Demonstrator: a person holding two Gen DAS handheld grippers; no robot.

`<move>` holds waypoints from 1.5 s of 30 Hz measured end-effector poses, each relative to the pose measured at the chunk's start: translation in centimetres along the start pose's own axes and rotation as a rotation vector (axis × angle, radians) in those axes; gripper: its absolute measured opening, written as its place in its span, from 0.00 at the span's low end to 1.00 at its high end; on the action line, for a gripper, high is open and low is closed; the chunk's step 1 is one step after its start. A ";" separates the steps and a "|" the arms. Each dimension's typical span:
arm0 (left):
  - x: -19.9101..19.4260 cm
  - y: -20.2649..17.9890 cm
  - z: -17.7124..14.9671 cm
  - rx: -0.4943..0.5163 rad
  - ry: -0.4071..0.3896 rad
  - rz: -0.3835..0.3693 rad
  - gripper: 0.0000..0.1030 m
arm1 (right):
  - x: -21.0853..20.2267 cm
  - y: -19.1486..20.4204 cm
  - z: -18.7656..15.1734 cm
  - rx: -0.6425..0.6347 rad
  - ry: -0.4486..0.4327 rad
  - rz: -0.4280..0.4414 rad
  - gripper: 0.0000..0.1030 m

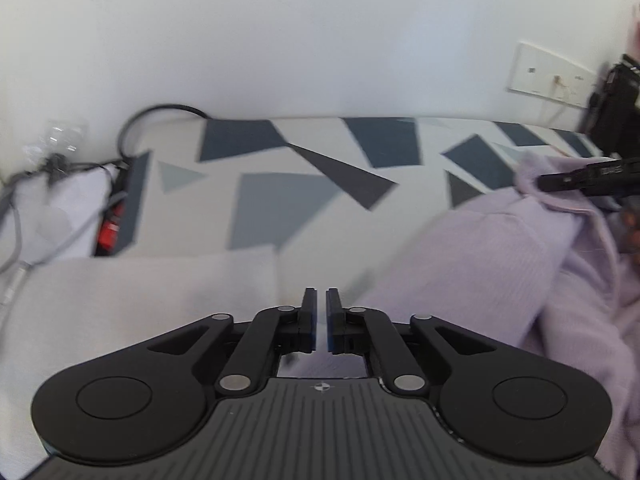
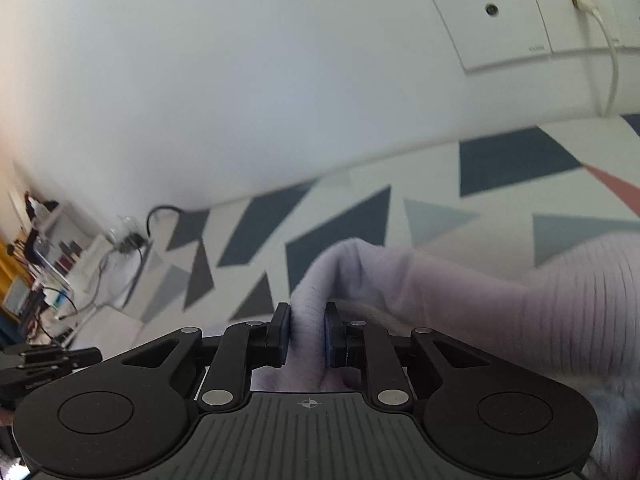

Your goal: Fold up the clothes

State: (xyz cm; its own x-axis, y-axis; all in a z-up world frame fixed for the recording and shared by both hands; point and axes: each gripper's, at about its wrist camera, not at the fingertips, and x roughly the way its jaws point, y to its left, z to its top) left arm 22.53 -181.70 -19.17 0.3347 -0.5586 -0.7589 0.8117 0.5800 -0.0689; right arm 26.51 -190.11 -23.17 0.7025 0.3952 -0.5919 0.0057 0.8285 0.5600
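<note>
A lilac ribbed knit garment [image 1: 500, 264] lies bunched on the right of a bed with a triangle-patterned sheet [image 1: 280, 208]. My right gripper [image 2: 307, 318] is shut on a raised fold of this garment [image 2: 520, 312], and the cloth bulges up between its blue pads. The left wrist view shows it at the right edge [image 1: 546, 182], pinching the garment's upper edge. My left gripper [image 1: 321, 300] hovers by the garment's left border with its jaws almost together. Only a narrow slit shows between them, and I see no cloth in it. Its black fingers [image 2: 86, 356] appear at the far left in the right wrist view.
A pale grey cloth or pillow [image 1: 140, 300] lies under the left gripper. Cables and a power strip with a red part [image 1: 112, 228] sit at the bed's left end. A white wall with a socket plate [image 2: 500, 16] runs behind the bed. Cluttered shelves [image 2: 36, 248] stand far left.
</note>
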 end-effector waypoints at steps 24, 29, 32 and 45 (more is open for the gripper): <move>2.4 -3.4 -0.2 0.180 0.081 -0.021 0.04 | 0.4 0.3 -0.7 0.026 0.037 -0.037 0.27; 0.2 -3.0 1.0 0.137 -0.018 0.017 0.03 | 0.0 1.2 -0.4 -0.004 0.056 -0.076 0.42; -0.8 -2.6 1.7 0.115 -0.062 0.030 0.03 | -0.5 1.7 -0.1 -0.040 0.062 -0.086 0.54; -0.7 -2.3 1.8 0.070 -0.096 0.091 0.02 | 2.1 3.0 3.5 -0.092 0.153 -0.093 0.36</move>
State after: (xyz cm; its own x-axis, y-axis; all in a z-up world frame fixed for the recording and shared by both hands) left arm 21.29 -183.67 -17.31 0.4505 -0.5615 -0.6941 0.8058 0.5905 0.0453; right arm 30.49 -188.17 -20.76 0.5858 0.3651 -0.7236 -0.0043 0.8942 0.4477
